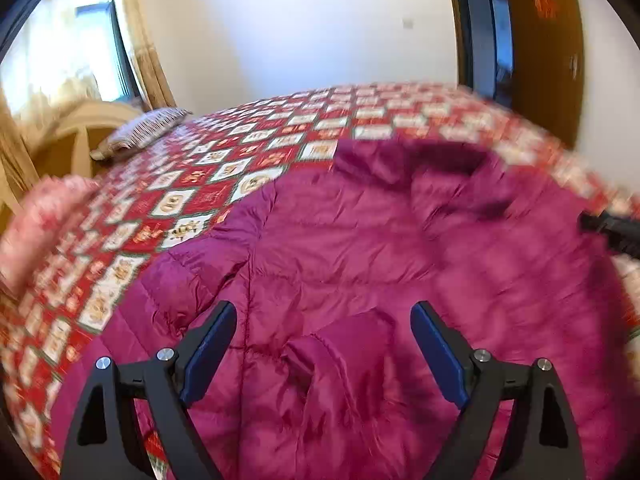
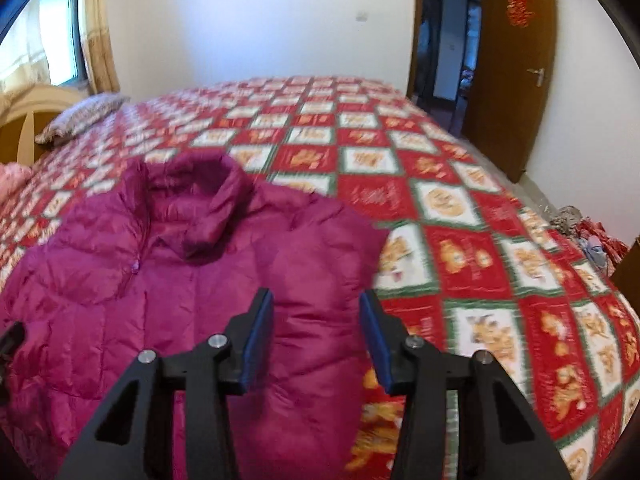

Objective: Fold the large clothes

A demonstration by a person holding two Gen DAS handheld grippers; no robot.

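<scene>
A magenta puffer jacket (image 1: 360,240) (image 2: 160,280) lies front up on a bed with a red and white patchwork quilt (image 1: 200,184) (image 2: 480,240), its collar toward the far side. One sleeve end (image 1: 340,352) lies folded over the jacket's body. My left gripper (image 1: 324,312) hovers over that sleeve end, jaws wide apart and open, nothing pinched. My right gripper (image 2: 316,298) stands over the jacket's right shoulder edge, jaws partly apart, fabric below them but not pressed. A black part of the other gripper (image 1: 612,232) shows at the right edge of the left wrist view.
A patterned pillow (image 2: 80,116) and a pale headboard (image 2: 32,108) are at the far left, a pink cloth (image 1: 36,224) beside them. A brown door (image 2: 516,60) stands ajar at the right. A heap of things (image 2: 592,236) lies on the floor beyond the bed's right edge.
</scene>
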